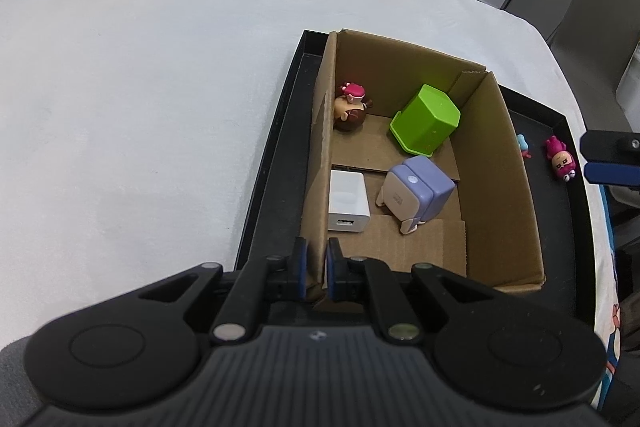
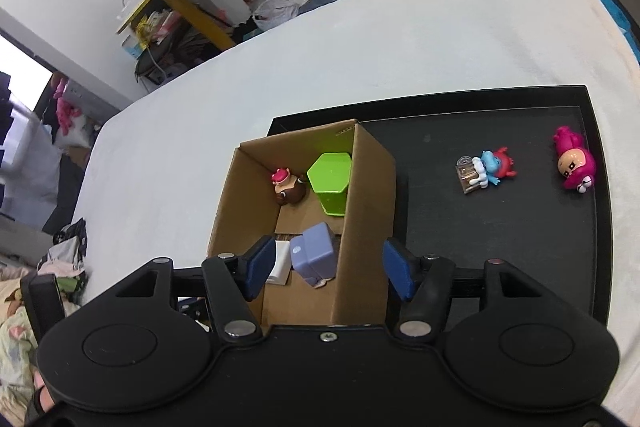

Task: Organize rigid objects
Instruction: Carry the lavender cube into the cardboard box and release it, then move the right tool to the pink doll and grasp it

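White cloth covers the surface [image 1: 140, 115], and a black tray [image 2: 520, 227] on it carries an open cardboard box [image 1: 504, 179].

From the left wrist view, the left gripper [image 1: 317, 269] is nearly closed, its blue pads pinching the box's near left wall. Just ahead of it inside the box lies a white charger [image 1: 347, 199], with a lilac robot toy [image 1: 418, 191] to the right of that. Farther ahead are a green hexagonal cup [image 1: 428, 121] on its side and a brown figurine with a pink cap [image 1: 352, 107] against the left wall.

The right wrist view adds what the box wall partly hides there: a blue and red figurine [image 2: 486, 169] lies complete on the tray, ahead and to the right of the right gripper [image 2: 326, 267], and a pink figurine [image 2: 574, 165] farther right. That gripper hovers wide open and empty above the box's near end.
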`<state>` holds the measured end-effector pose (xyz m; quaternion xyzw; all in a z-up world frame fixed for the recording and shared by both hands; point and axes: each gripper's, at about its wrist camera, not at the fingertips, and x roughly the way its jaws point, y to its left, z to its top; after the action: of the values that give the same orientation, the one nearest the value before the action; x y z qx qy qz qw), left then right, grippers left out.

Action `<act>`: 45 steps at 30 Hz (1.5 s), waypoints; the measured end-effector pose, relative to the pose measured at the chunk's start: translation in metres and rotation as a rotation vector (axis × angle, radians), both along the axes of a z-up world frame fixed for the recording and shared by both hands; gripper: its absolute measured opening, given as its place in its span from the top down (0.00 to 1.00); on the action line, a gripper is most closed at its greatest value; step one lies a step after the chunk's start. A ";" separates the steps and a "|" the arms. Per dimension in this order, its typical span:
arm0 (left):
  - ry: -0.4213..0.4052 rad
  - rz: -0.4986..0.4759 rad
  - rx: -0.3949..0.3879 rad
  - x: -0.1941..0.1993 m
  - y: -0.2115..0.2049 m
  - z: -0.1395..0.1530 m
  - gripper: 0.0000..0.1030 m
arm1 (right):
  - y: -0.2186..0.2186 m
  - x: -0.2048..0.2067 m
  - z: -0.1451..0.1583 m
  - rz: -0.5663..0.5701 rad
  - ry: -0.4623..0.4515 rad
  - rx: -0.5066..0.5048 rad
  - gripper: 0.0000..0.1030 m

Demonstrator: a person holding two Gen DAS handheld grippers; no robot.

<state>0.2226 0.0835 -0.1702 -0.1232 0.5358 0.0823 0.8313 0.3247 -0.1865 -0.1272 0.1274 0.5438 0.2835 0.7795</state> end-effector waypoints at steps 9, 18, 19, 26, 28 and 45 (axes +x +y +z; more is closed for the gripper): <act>-0.005 0.014 0.016 -0.003 -0.004 0.003 0.93 | -0.021 0.004 0.008 -0.009 -0.040 0.009 0.35; -0.012 0.017 0.037 -0.006 -0.005 0.008 0.94 | -0.047 0.020 0.001 -0.032 -0.062 -0.021 0.29; -0.013 0.018 0.039 -0.007 -0.005 0.008 0.94 | -0.050 0.022 0.000 -0.038 -0.067 -0.027 0.29; -0.021 0.021 0.040 -0.009 -0.005 0.010 0.94 | -0.061 0.036 -0.013 -0.057 -0.084 -0.088 0.30; -0.024 0.022 0.043 -0.010 -0.005 0.011 0.94 | -0.062 0.039 -0.016 -0.059 -0.095 -0.111 0.30; -0.036 0.016 0.050 -0.011 -0.006 0.010 0.94 | -0.064 0.068 -0.067 -0.100 -0.144 -0.308 0.45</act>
<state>0.2119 0.0772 -0.1598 -0.1083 0.5176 0.1000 0.8428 0.3924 -0.2503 -0.1942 0.0126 0.5165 0.1658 0.8400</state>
